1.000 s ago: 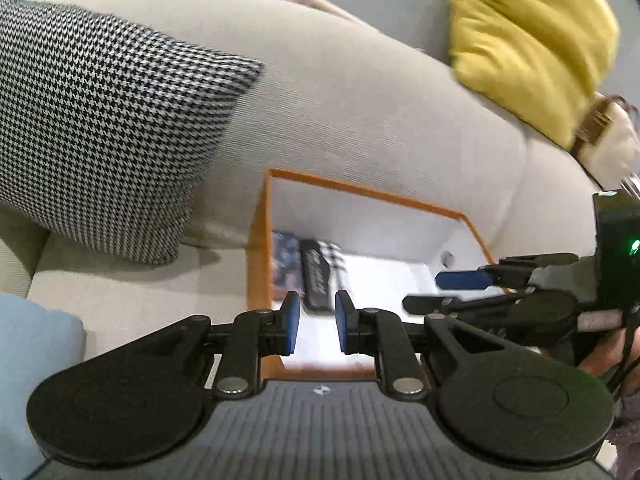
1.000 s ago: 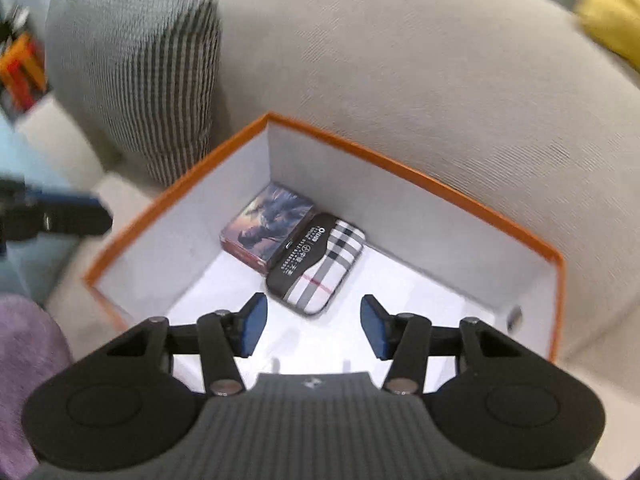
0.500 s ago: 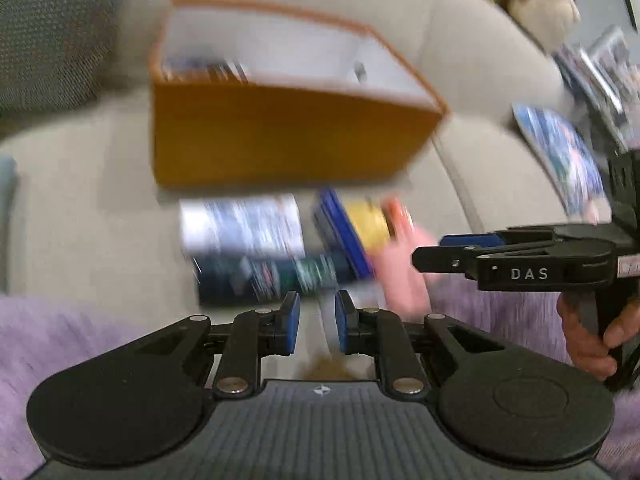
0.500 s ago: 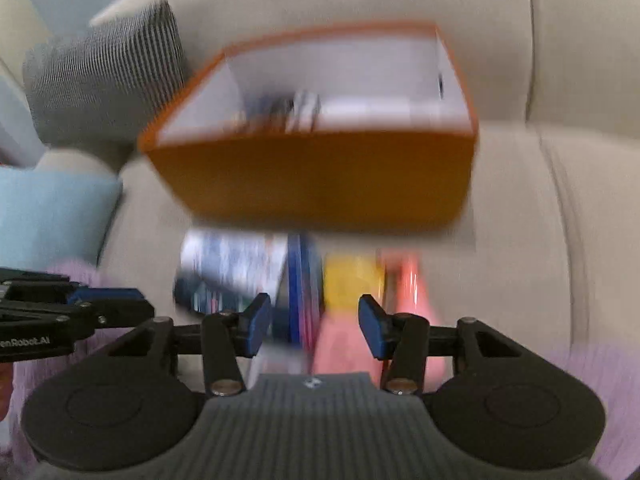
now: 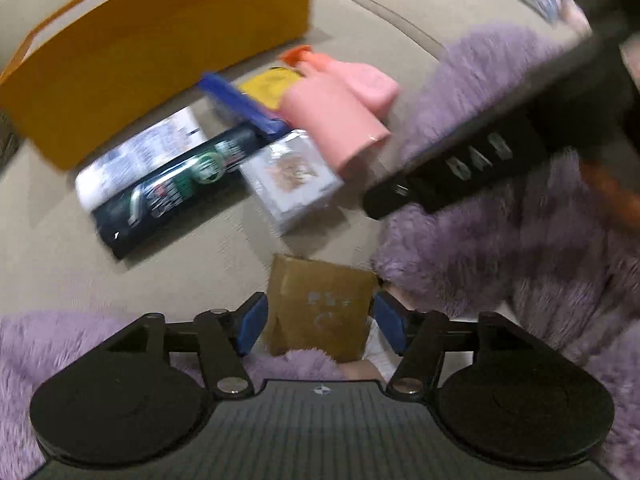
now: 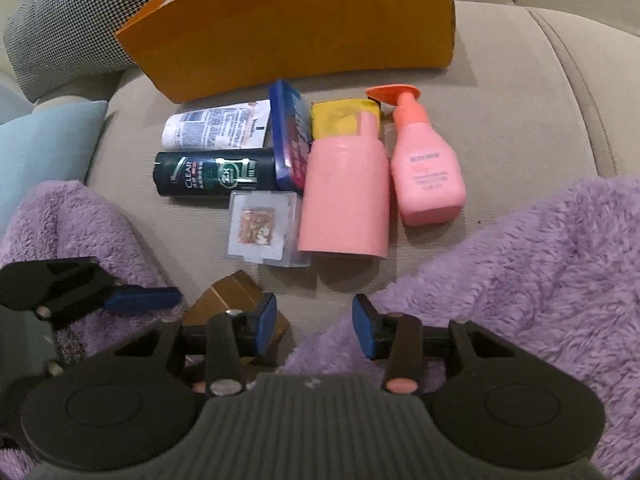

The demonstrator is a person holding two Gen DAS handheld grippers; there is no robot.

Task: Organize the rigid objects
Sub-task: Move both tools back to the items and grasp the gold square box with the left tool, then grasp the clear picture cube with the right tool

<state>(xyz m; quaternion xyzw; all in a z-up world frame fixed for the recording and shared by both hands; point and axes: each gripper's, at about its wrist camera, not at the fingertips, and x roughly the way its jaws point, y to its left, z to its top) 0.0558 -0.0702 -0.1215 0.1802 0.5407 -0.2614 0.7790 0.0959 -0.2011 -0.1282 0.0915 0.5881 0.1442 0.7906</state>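
Nearest the left tongs (image 5: 320, 322) lies a small brown cardboard box (image 5: 320, 312), sitting between their wide-spread blue pads but not yet pinched. A second ago these tongs were narrow and pointed into the open box on the sofa; they have since swung down to the seat and opened, which suggests the cardboard box is the next pick. The right tongs (image 6: 314, 326) are also open wide and hold nothing, hovering over bare cushion with the same cardboard box just off their left pad. Fluffy purple fabric (image 6: 520, 264) flanks both views.

Just beyond lies a cluster of unsorted items on the beige sofa seat (image 6: 520, 100): a clear plastic case with a tan insert (image 6: 262, 230), touching a pink cylindrical container (image 6: 344, 196); a dark green shampoo bottle (image 6: 214, 174) lying flat; a white tube (image 6: 216, 130) behind it; a blue tin (image 6: 292, 136) on edge; a yellow packet (image 6: 334, 118); and a pink pump bottle (image 6: 424, 172) lying on its back beside the cylinder.

Farthest stands the orange open-topped box (image 6: 304, 32), against the sofa back. Judging by the pile, most of the sorting is still ahead.
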